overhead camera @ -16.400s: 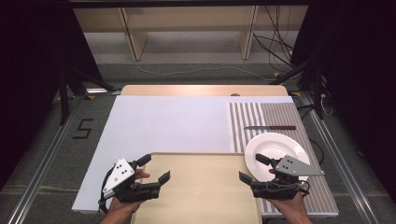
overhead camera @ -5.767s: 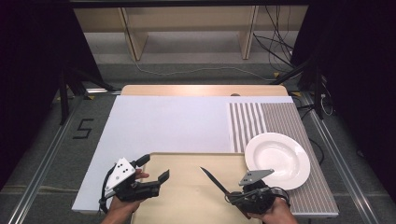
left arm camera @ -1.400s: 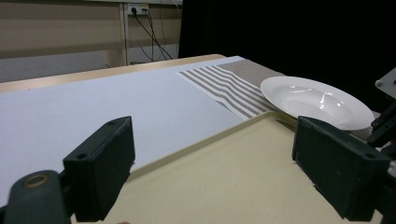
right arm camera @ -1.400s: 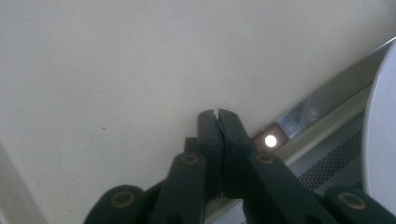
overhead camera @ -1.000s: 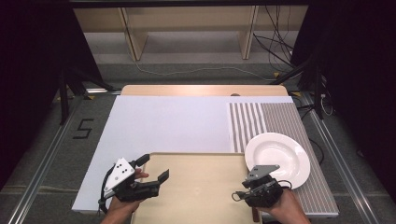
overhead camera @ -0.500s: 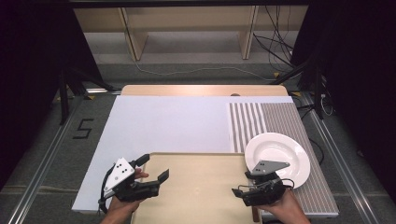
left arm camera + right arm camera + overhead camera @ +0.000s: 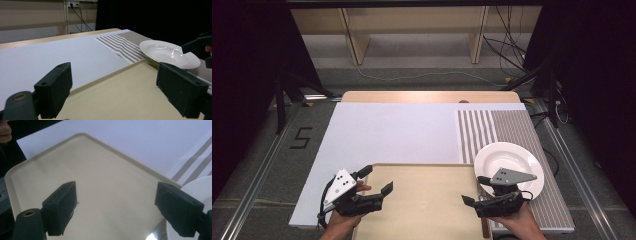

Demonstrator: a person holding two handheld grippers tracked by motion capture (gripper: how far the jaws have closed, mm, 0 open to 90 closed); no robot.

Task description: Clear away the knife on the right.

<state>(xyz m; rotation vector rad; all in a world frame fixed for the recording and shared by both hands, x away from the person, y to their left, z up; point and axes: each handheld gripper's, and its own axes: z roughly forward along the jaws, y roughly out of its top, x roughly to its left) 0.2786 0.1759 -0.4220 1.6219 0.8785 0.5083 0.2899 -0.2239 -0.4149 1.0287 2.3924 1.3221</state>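
Observation:
A beige tray (image 7: 427,200) lies at the table's front edge. My left gripper (image 7: 377,179) hovers open over the tray's left part, with nothing between its black jaws (image 7: 118,90). At the tray's right edge is my right gripper (image 7: 474,190); its jaws have just been opening and stand wide, with only bare tray (image 7: 100,182) beneath them (image 7: 117,210). A dark-handled knife (image 7: 485,227) lies along the tray's right side under that hand, and a shiny bit of its blade (image 7: 153,234) shows. A white plate (image 7: 512,162) sits just right of it.
The plate rests on a brown-and-white striped mat (image 7: 492,125) at the right. A large white sheet (image 7: 402,130) covers the table behind the tray. The right gripper (image 7: 200,46) appears at the far right of the left gripper view, beside the plate (image 7: 165,52).
The right gripper's jaws have spread wide apart, and the knife it carried seconds ago now lies beside the tray. The left gripper has stayed put.

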